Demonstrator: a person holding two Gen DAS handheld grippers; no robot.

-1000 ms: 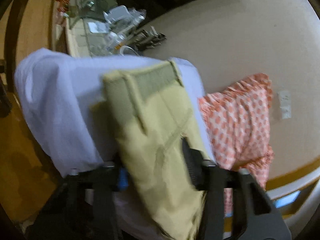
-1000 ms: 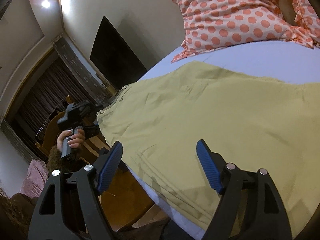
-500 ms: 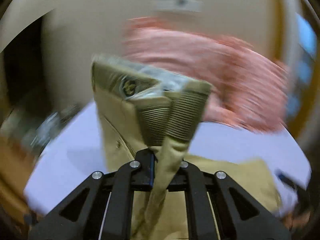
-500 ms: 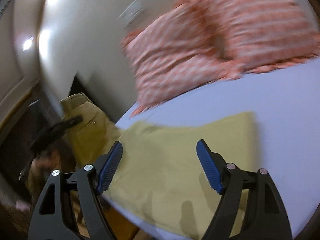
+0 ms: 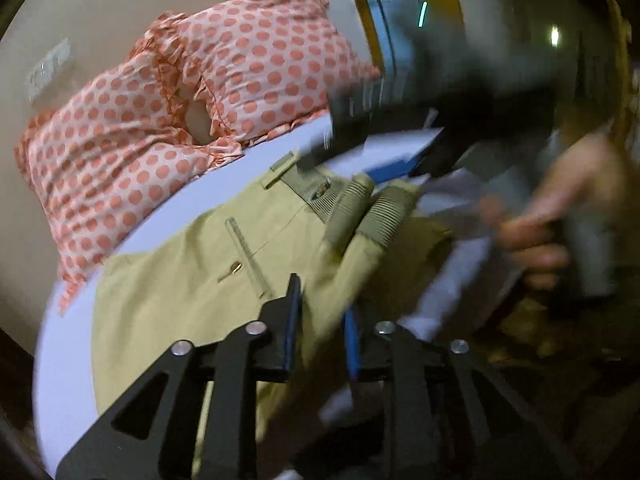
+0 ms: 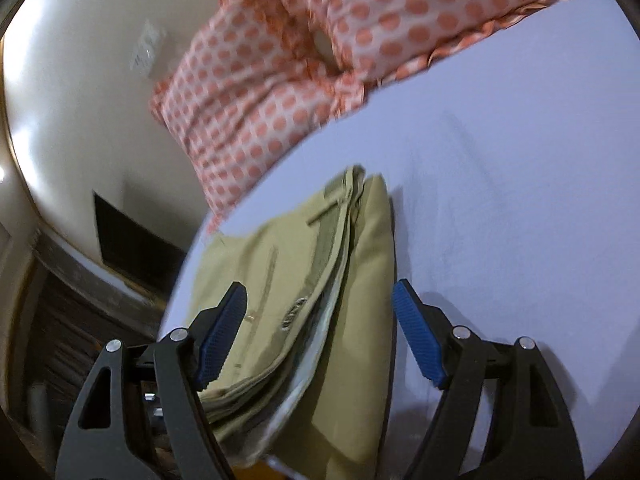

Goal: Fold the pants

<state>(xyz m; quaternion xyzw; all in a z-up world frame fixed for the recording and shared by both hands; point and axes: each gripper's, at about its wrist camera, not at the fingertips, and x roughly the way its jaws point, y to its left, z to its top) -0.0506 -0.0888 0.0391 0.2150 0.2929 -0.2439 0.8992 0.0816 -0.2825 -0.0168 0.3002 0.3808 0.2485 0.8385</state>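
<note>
Khaki pants [image 5: 180, 280] lie folded over on a lavender bed sheet [image 5: 64, 360]. My left gripper [image 5: 320, 328] is shut on a bunched fold of the pants near the ribbed waistband [image 5: 368, 216]. In the right wrist view the pants [image 6: 332, 288] lie as a doubled stack with the waistband edge up. My right gripper [image 6: 320, 332] is open and empty, its blue pads [image 6: 416, 336] on either side of the stack, just above it. The right gripper and its hand also show blurred in the left wrist view [image 5: 440, 120].
A pink pillow with orange dots [image 5: 168, 92] lies at the head of the bed against a beige wall [image 6: 80, 80]. The sheet [image 6: 520, 160] stretches bare to the right of the pants. The bed edge drops to a dark floor at left.
My left gripper has carried the waistband across and down onto the pants, folding them in half. My right gripper swung over to the folded stack, still open.
</note>
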